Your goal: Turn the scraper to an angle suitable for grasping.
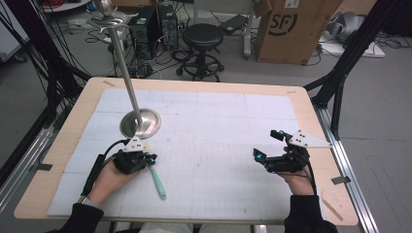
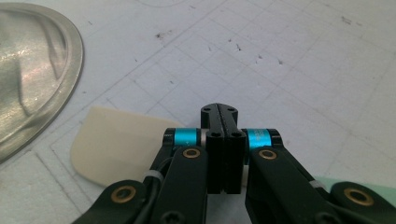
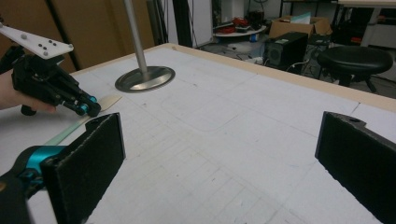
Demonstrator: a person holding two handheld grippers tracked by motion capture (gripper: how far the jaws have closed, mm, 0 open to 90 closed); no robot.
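A spatula with a cream blade (image 2: pixel 116 140) and a mint-green handle (image 1: pixel 158 182) lies flat on the white gridded mat (image 1: pixel 218 126). My left gripper (image 1: pixel 151 158) hovers right over its neck; the jaws (image 2: pixel 219 112) are shut flush together with nothing seen between them. From the right gripper view, the left gripper (image 3: pixel 92 108) tips sit by the spatula (image 3: pixel 108 101). My right gripper (image 1: pixel 267 144) rests at the mat's right side, open wide (image 3: pixel 219 154), nothing between its pads (image 3: pixel 88 158).
A metal stand with a round base (image 1: pixel 141 124) and a tall slanting pole (image 1: pixel 124 63) is just beyond the left gripper. Past the table's far edge are a black stool (image 1: pixel 203 36), a cardboard box (image 1: pixel 291 29) and computer towers (image 1: pixel 150 24).
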